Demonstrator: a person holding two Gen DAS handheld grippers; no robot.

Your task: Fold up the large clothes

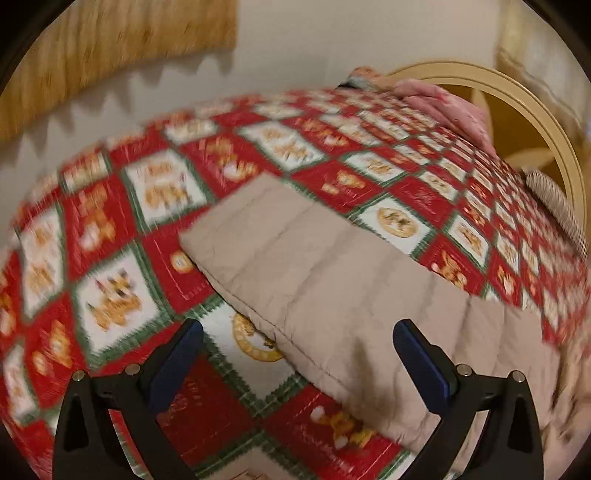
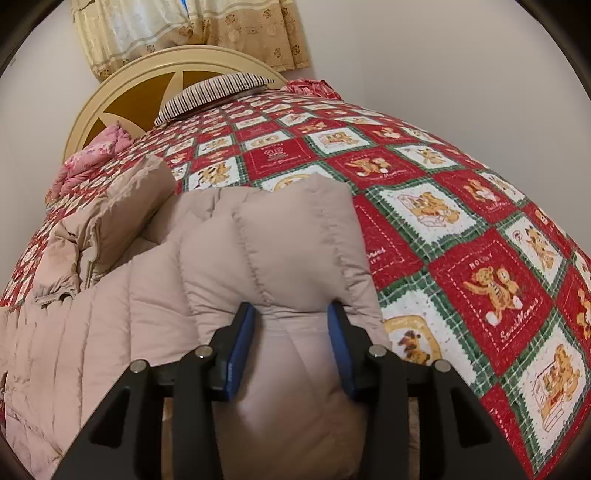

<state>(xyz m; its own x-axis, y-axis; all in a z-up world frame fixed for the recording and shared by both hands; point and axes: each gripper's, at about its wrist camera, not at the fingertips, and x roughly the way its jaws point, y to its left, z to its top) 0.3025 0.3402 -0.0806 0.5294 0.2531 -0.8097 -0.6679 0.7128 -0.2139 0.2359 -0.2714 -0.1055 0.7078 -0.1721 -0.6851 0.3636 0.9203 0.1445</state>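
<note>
A bed (image 2: 461, 229) fills both views, covered with a red, green and white patchwork quilt printed with teddy bears. At its far end stand a round cream headboard (image 2: 122, 92), a striped pillow (image 2: 218, 90) and a pink bundle (image 2: 92, 155), with a patterned curtain (image 2: 192, 33) on the pale wall. A beige puffer coat (image 2: 155, 295) lies across the quilt's near side. The right gripper (image 2: 293, 321) pinches a fold of it between partly open jaws. The left gripper (image 1: 297, 354) hangs wide open and empty over the coat's edge.
</note>
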